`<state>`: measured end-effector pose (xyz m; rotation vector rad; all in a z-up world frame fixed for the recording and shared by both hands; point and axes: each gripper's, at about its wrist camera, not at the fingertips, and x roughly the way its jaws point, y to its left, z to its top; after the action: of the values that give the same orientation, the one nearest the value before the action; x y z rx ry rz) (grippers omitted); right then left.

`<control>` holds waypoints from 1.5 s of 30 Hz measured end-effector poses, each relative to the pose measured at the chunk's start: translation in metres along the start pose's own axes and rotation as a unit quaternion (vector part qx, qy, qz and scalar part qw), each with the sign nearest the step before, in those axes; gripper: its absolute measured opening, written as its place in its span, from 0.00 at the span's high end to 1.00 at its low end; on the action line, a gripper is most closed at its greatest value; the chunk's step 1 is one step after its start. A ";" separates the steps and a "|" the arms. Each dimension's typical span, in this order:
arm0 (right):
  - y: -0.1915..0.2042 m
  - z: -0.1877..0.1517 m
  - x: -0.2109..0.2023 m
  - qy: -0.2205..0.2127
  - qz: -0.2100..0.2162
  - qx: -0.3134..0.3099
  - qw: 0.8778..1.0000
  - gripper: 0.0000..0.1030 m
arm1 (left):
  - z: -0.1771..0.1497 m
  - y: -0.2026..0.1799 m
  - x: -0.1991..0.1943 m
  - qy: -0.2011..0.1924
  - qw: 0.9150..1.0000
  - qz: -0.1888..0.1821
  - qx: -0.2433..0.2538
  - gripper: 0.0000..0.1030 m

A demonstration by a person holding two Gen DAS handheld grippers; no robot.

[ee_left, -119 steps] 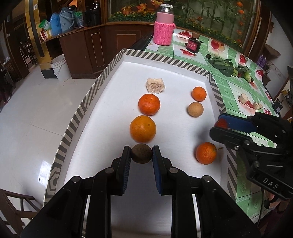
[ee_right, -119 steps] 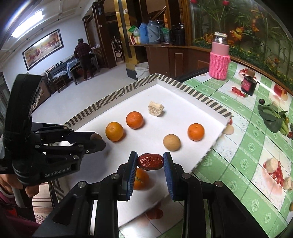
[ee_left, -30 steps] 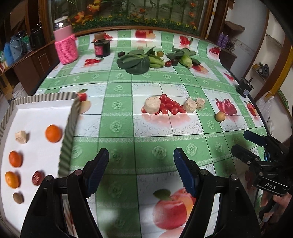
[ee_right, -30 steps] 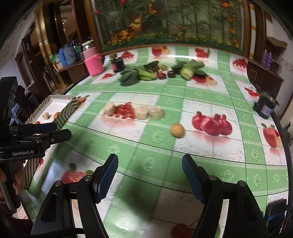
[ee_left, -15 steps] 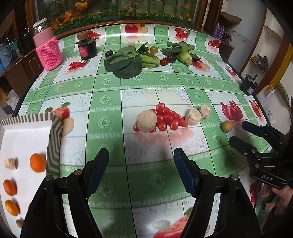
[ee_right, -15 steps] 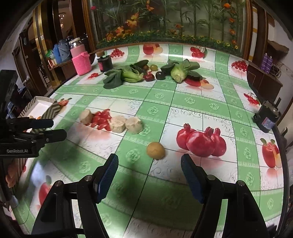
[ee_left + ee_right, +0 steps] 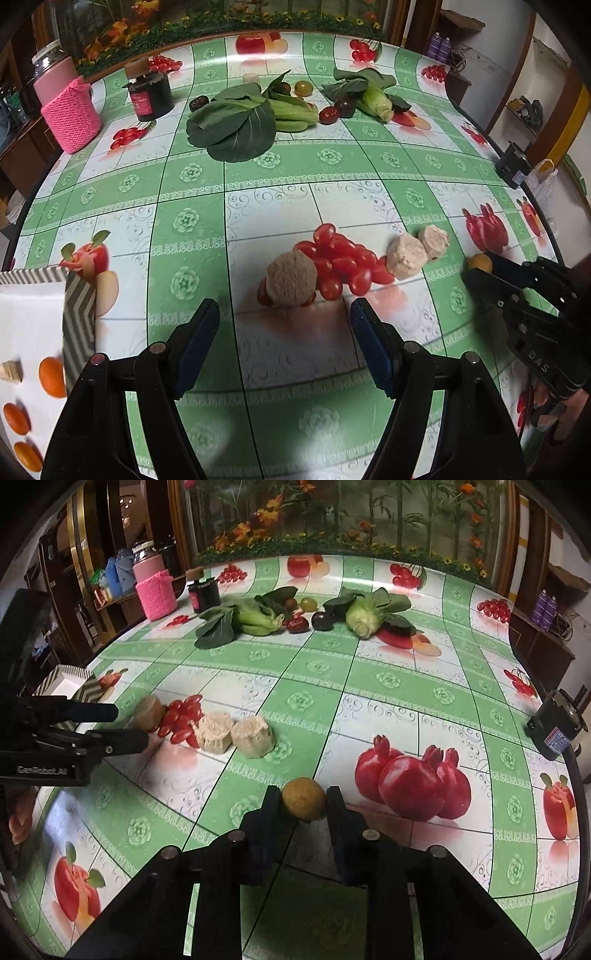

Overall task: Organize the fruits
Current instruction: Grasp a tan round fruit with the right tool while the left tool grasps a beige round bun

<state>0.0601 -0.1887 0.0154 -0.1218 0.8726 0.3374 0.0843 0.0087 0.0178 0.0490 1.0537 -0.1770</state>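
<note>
My right gripper (image 7: 303, 801) has its fingers closed around a small tan round fruit (image 7: 303, 798) resting on the tablecloth; the fruit also shows in the left wrist view (image 7: 479, 263) between the right gripper's tips. My left gripper (image 7: 282, 334) is wide open and empty, just short of a beige chunk (image 7: 291, 277) beside a pile of cherry tomatoes (image 7: 341, 260). The white tray (image 7: 33, 314) with striped rim at the far left holds several oranges (image 7: 51, 376) and a beige piece.
Two more beige chunks (image 7: 236, 733) lie right of the tomatoes. Leafy greens (image 7: 236, 123), dark fruits, a dark jar (image 7: 151, 96) and a pink-sleeved bottle (image 7: 70, 110) stand at the back. A small black box (image 7: 557, 731) sits at the table's right edge.
Both grippers moved forward over the table. The right gripper's fingers closed in around the tan fruit. The left gripper came nearer the beige chunk and tomatoes, still wide open.
</note>
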 end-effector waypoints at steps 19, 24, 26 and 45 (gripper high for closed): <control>0.004 -0.008 -0.016 -0.016 0.022 0.005 1.000 0.74 | -0.001 0.002 -0.007 -0.012 1.000 0.010 0.015 0.76; 0.012 -0.014 -0.028 -0.020 0.026 0.004 0.999 0.74 | -0.014 0.005 -0.029 -0.022 1.000 0.002 0.008 0.76; 0.017 -0.018 -0.034 -0.023 0.031 0.004 0.999 0.74 | -0.020 0.006 -0.040 -0.028 1.000 -0.003 0.008 0.76; 0.108 -0.031 -0.062 -0.035 0.084 -0.032 0.995 0.75 | -0.084 0.039 -0.116 -0.072 0.996 0.039 -0.019 0.75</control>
<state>-0.0361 -0.1098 0.0470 -0.0958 0.8045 0.5251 -0.0375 0.0717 0.0749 0.0418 0.9086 -0.0878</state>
